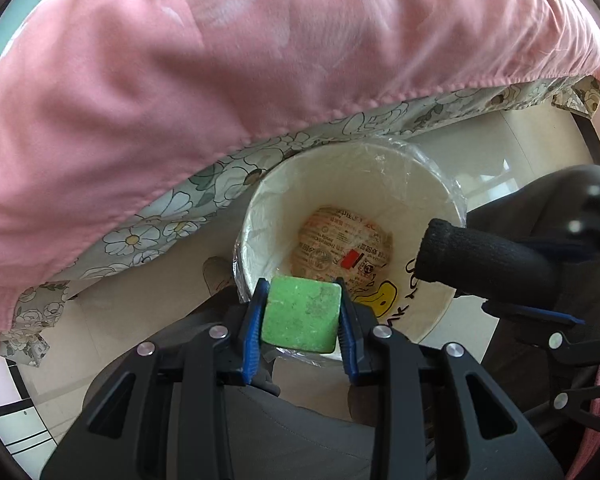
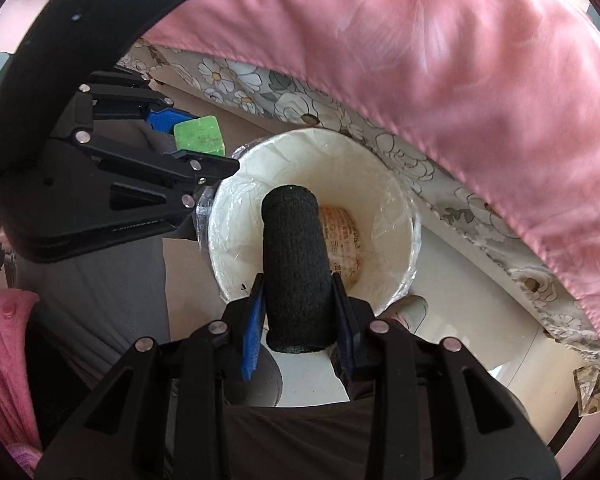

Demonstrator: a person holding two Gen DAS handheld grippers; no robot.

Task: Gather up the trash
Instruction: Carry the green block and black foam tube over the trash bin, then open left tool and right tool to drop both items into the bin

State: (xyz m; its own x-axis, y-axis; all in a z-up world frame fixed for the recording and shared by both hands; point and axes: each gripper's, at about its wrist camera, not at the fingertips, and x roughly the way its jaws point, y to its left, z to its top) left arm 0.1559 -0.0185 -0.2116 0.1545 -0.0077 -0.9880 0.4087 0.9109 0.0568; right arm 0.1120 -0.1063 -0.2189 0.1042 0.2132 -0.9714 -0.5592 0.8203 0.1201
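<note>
A white trash bin point(image 1: 432, 184) lined with clear plastic stands on the floor beside the bed. A crumpled printed wrapper point(image 1: 342, 248) lies at its bottom. My left gripper point(image 1: 302, 316) is shut on a green sponge block point(image 1: 300, 314) and hangs over the bin's near rim. My right gripper point(image 2: 298, 308) is shut on a black rolled fabric tube point(image 2: 296, 272), which pokes out over the bin point(image 2: 236, 232). In the right wrist view the left gripper point(image 2: 192, 140) with the green block point(image 2: 200, 134) sits just left of the bin. The right gripper's tube point(image 1: 480, 260) reaches in from the right in the left wrist view.
A pink quilt point(image 1: 220, 60) and a floral sheet point(image 1: 160, 216) hang over the bed's edge right behind the bin. Pale tiled floor point(image 2: 480, 344) surrounds it. The person's grey trouser legs point(image 1: 300, 432) and a foot in a slipper point(image 2: 410, 312) stand close to the bin.
</note>
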